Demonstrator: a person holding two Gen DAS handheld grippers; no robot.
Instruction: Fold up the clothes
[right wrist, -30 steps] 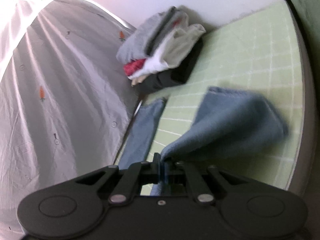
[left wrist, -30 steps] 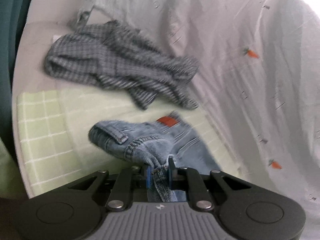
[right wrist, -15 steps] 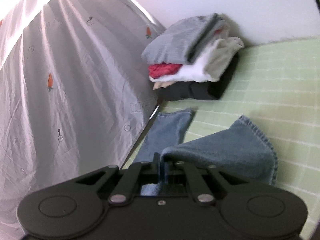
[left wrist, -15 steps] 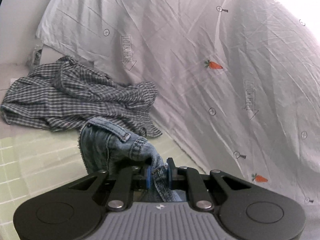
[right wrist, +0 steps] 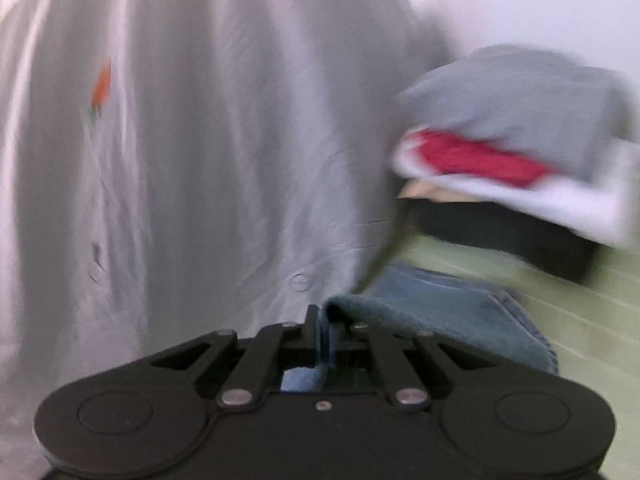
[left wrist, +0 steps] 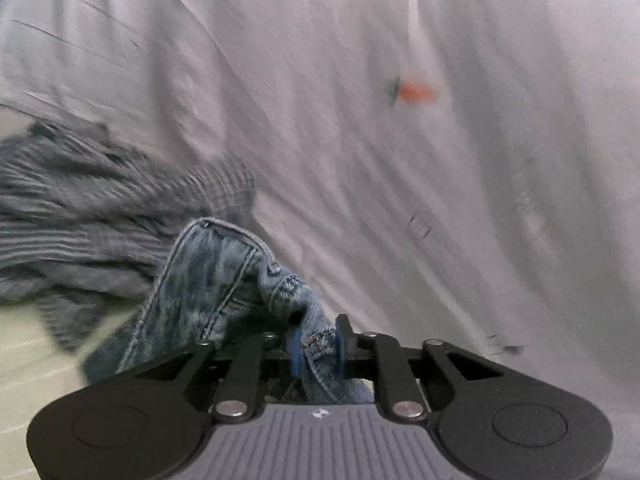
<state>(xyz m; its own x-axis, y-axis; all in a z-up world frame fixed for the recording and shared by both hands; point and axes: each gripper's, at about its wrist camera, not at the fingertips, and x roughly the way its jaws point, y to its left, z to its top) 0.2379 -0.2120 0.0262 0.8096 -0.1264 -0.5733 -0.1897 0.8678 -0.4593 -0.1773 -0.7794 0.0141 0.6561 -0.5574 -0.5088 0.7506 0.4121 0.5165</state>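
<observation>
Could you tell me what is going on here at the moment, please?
A person is folding a pair of jeans on a pale green sheet. The left claw and the right claw are each shut on denim. A checked shirt lies crumpled nearby, and a stack of folded clothes sits beyond.

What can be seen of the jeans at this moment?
The jeans are faded blue denim with pale topstitching, a seamed band and a rivet. The left claw is shut on a bunched, stitched edge; the right claw pinches a plainer fold. In the right wrist view, fabric drapes onto the green checked mat. Behind them lies a checked shirt.
</observation>
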